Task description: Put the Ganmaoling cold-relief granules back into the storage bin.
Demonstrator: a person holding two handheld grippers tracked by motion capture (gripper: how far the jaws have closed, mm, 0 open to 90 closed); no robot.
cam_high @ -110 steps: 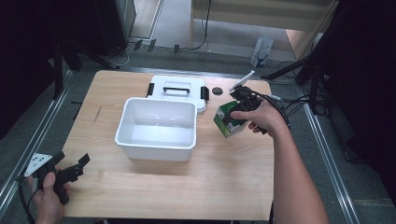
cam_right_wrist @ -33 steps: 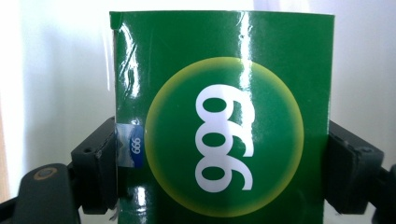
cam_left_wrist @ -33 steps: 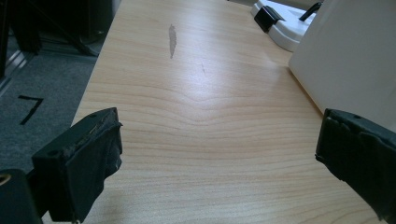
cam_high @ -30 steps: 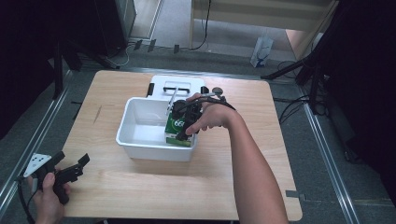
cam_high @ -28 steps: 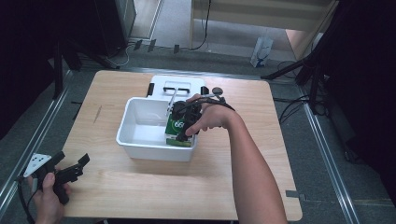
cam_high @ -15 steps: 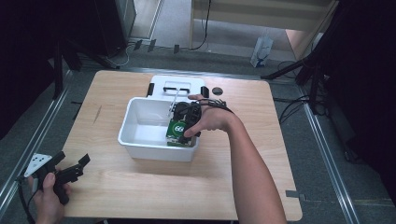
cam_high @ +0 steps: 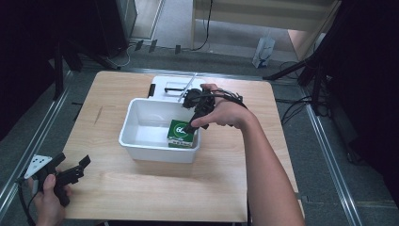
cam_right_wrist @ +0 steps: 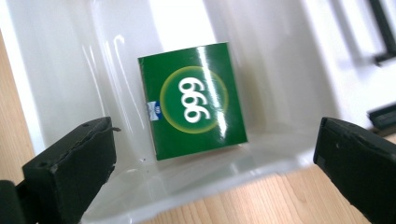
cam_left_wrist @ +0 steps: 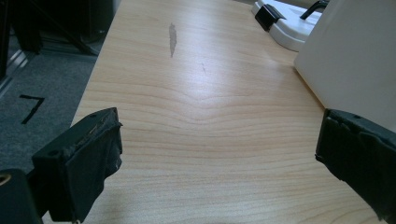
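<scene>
you are lifting your right gripper (cam_high: 194,112) off the green box (cam_high: 181,133), fingers just spread wide; it is lying released in the bin (cam_high: 141,141). your left gripper (cam_high: 63,173) is waiting, fingers spread, at the counter (cam_high: 141,188) edge.

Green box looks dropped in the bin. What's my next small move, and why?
Probably lift the right gripper clear of the bin. Its jaws have just opened wide, and the green box lies free on the bin floor, nothing between the jaws.
</scene>
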